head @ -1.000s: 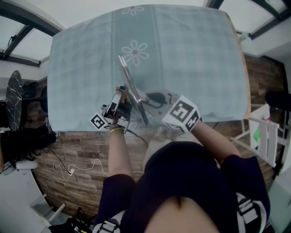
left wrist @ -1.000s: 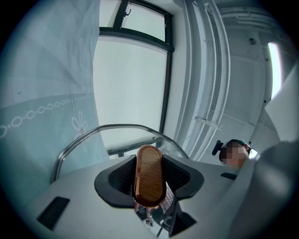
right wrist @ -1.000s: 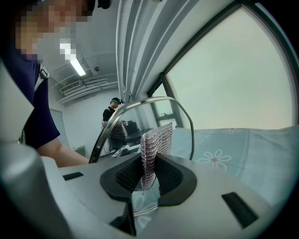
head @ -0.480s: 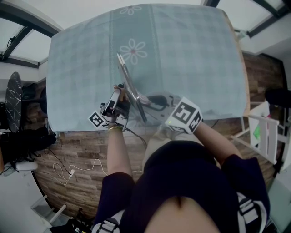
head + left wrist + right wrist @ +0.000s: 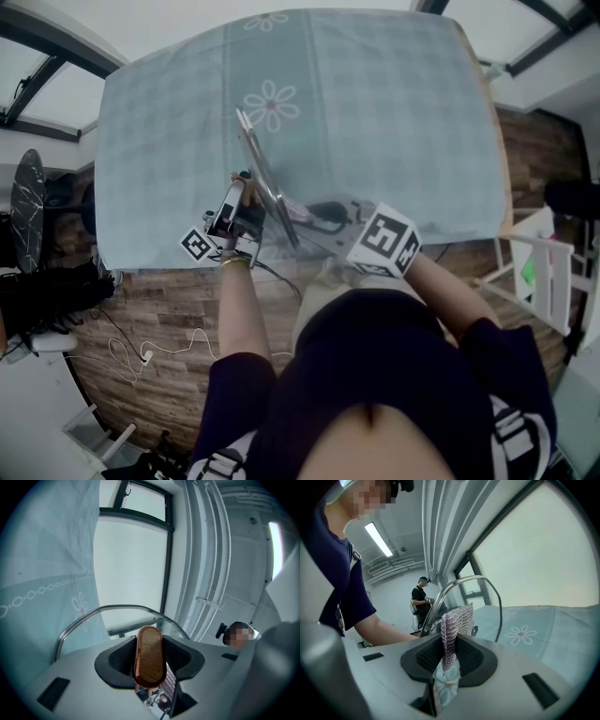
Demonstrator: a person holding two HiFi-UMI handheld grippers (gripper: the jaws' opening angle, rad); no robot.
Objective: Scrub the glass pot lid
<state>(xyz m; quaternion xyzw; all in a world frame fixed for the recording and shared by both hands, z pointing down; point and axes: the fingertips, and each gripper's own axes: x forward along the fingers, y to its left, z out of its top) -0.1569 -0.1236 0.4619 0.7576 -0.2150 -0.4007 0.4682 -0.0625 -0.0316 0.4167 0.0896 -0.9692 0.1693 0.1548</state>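
Observation:
The glass pot lid (image 5: 265,176) stands on edge above the table, its steel rim (image 5: 112,609) arching in front of the left gripper view. My left gripper (image 5: 248,199) is shut on the lid's wooden handle (image 5: 149,656), which fills the gap between its jaws. My right gripper (image 5: 317,212) is on the lid's other side, shut on a silver mesh scrubbing cloth (image 5: 455,629) that sticks up from its jaws. In the right gripper view the cloth is close against the lid's glass (image 5: 480,597); whether they touch is not clear.
A pale blue tablecloth with flower prints (image 5: 394,112) covers the table, whose near edge runs just below both grippers. Wood floor with cables (image 5: 150,352) lies to the left, a white chair (image 5: 548,272) to the right. A person (image 5: 421,597) stands far off.
My right gripper has shifted a little to the right with the scrubbing cloth beside the lid. The left gripper and the lid have stayed almost still.

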